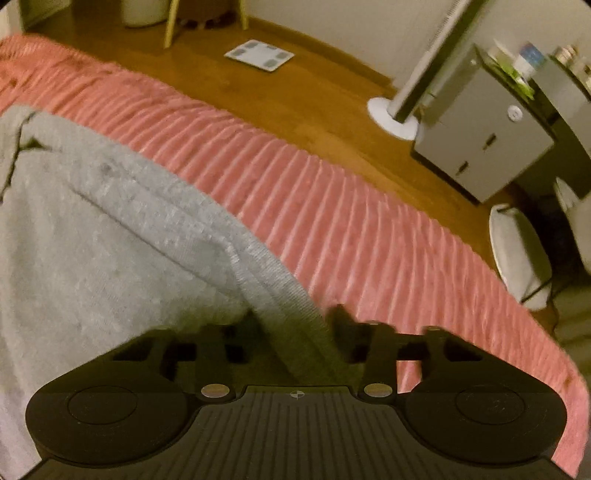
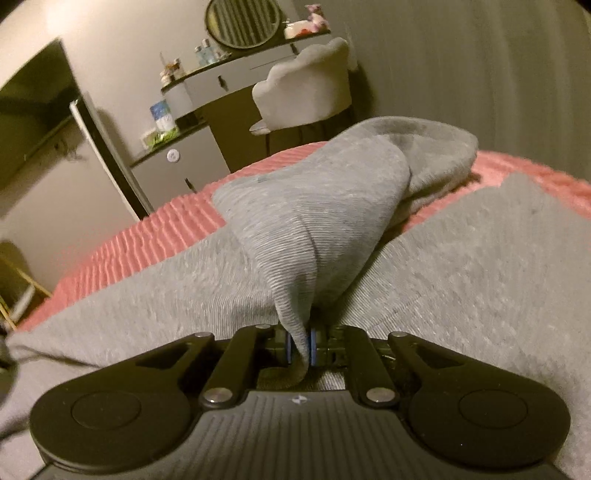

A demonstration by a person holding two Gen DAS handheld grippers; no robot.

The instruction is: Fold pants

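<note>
Grey sweatpants lie spread on a pink ribbed bedspread. In the left wrist view my left gripper points down at the pants' right edge. A thick fold of the hem fills the narrow gap between its black fingers. In the right wrist view my right gripper is shut on a pinch of the grey fabric between its blue pads. From that pinch the pants rise in a tented fold above the flat layer. More cloth is bunched behind it on the bedspread.
Past the bed edge is a wooden floor with a white bathroom scale, a round white stand base and a grey cabinet. Beyond the bed stand a grey chair, a vanity shelf and a round mirror.
</note>
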